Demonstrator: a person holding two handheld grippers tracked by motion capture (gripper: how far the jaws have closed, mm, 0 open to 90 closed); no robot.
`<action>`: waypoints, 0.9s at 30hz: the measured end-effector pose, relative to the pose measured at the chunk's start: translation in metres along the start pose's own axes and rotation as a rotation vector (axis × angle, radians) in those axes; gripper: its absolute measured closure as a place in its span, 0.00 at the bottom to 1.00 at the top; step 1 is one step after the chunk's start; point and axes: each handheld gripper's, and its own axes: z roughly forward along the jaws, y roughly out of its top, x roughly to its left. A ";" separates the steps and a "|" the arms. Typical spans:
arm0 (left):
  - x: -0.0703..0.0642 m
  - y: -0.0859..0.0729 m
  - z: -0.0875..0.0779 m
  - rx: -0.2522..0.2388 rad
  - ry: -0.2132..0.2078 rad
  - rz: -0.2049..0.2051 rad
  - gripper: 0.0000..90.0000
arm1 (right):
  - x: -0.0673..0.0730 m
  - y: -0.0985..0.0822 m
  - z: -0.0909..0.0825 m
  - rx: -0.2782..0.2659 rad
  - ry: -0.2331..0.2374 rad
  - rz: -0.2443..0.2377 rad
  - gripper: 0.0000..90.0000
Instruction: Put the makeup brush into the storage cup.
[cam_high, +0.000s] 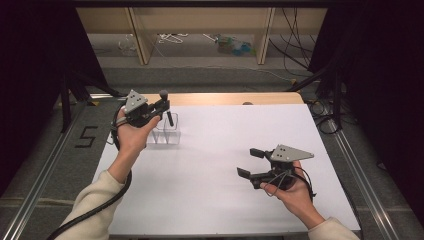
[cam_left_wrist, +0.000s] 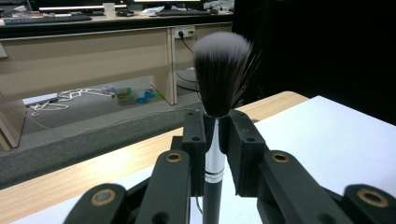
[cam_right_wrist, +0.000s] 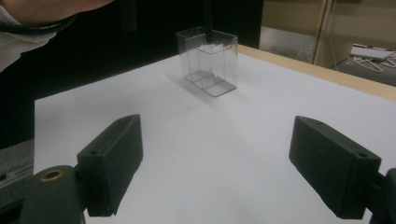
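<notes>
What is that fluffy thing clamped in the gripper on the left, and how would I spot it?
On the white table, look to the far left corner, where the left gripper is shut on a makeup brush above a clear plastic box. It has a slim black handle, a silver band and dark, white-tipped bristles pointing up; nothing else here is soft.

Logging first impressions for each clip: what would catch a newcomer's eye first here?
First, the makeup brush, bristles up, clamped at its handle by the left gripper, raised at the table's far left. Its handle points down over a clear plastic organizer with compartments on the white table. At the near right, the right gripper hangs open over the bare sheet.
</notes>
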 end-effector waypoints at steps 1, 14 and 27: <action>0.000 0.000 0.000 0.000 0.000 0.000 0.87 | 0.000 0.000 0.000 0.000 0.000 0.000 0.20; 0.003 0.000 0.001 0.002 0.007 0.008 0.87 | 0.000 0.000 0.000 -0.004 0.003 -0.001 0.20; 0.004 -0.002 0.003 0.005 0.011 0.013 0.87 | 0.000 0.000 0.000 -0.004 0.002 -0.001 0.20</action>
